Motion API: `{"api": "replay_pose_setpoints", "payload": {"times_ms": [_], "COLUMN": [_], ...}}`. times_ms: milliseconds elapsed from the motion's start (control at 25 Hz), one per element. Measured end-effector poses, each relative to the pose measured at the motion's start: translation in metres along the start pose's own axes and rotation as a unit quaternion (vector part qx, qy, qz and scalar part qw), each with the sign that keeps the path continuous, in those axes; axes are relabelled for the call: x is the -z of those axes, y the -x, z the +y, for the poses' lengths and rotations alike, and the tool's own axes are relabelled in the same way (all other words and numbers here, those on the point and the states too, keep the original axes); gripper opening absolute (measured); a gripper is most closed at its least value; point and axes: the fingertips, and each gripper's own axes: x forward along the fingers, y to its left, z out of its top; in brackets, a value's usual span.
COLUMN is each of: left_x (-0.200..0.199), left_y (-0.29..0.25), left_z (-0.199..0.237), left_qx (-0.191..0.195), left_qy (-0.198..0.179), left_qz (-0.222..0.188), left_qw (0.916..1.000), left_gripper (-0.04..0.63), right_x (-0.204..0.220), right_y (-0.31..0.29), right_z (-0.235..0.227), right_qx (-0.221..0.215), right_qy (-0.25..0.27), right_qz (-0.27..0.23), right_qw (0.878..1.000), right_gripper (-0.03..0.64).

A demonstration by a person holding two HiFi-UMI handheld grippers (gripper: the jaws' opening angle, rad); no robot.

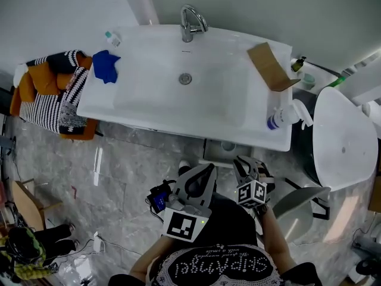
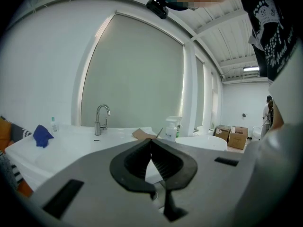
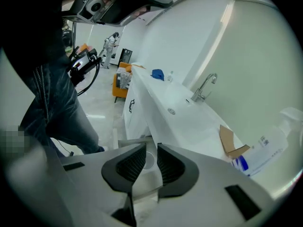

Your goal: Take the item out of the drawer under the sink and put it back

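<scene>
The drawer (image 1: 215, 152) under the white sink (image 1: 149, 103) stands pulled open, and a small round pale container (image 3: 147, 159) sits inside it; what kind it is cannot be told. The right gripper (image 3: 151, 147) tilts down over the drawer with its jaws apart. The container shows through the gap between them, just beyond the tips and touched by neither pad. In the head view it lies in the drawer just ahead of that gripper. The left gripper (image 2: 151, 143) is beside it, level with the sink's edge, jaw tips together and holding nothing, well clear of the container.
</scene>
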Motion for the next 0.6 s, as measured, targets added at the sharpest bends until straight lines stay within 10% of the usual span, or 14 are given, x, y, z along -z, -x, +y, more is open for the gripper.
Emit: {"api": "replay_pose_setpoints", "payload": {"times_ms": [600], "left_x": [0.012], "left_y": [0.011], "left_z": [0.012], "left_qx": [-0.009], "left_qy": [0.0], "left_qz": [0.029], "left_qw": [0.9995], "left_gripper": [0.005], "right_x": [0.021], "right_y": [-0.051], "right_z": [0.015], "right_qx": [-0.042], "right_qy": [0.02], "right_qz": [0.04], "right_qw": [0.998], "right_gripper": [0.074]}}
